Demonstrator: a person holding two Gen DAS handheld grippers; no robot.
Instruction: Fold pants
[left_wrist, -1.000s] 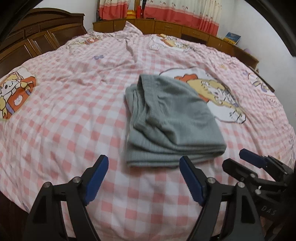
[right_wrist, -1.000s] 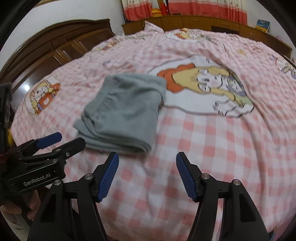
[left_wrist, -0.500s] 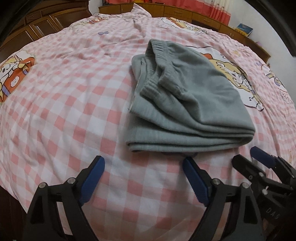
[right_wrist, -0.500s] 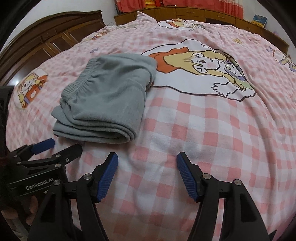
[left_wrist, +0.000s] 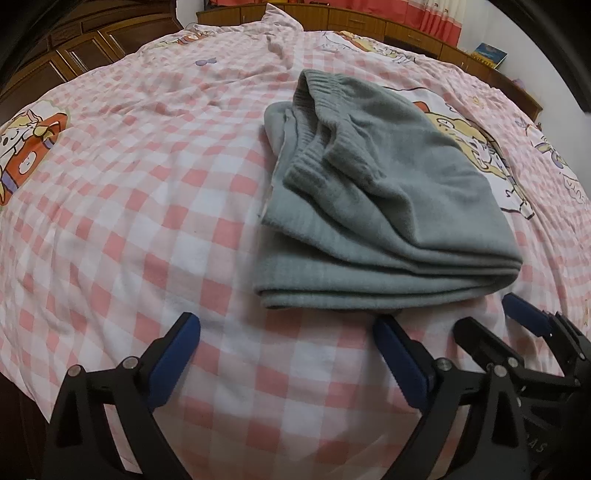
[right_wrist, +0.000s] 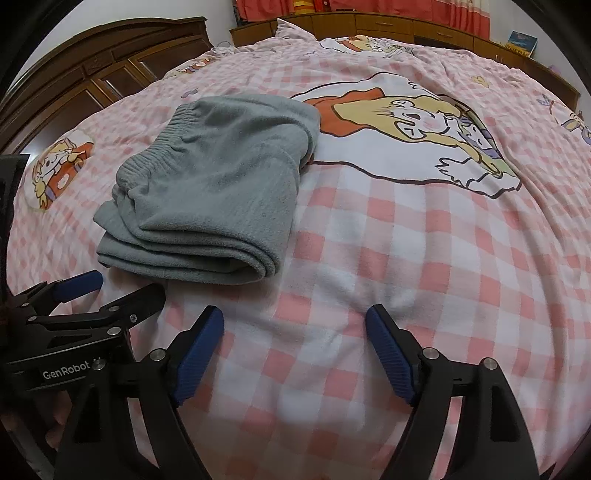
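Both of my hand-held grippers were spread wide and held nothing: the left gripper (left_wrist: 286, 334) sat just short of the near folded edge of the soft grey fleece pants (left_wrist: 384, 206), and the right gripper (right_wrist: 295, 326) hung over bare pink-and-white checked bedspread (right_wrist: 424, 258) beside that bundle. The pants lay in a compact stack of several layers, ribbed waistband (right_wrist: 162, 147) on top at the far left. I judged the folding nearly finished; whether the hidden far edges lined up I couldn't tell. Any next move called only for a light squaring of the stack, pinching one corner without dragging the layers apart.
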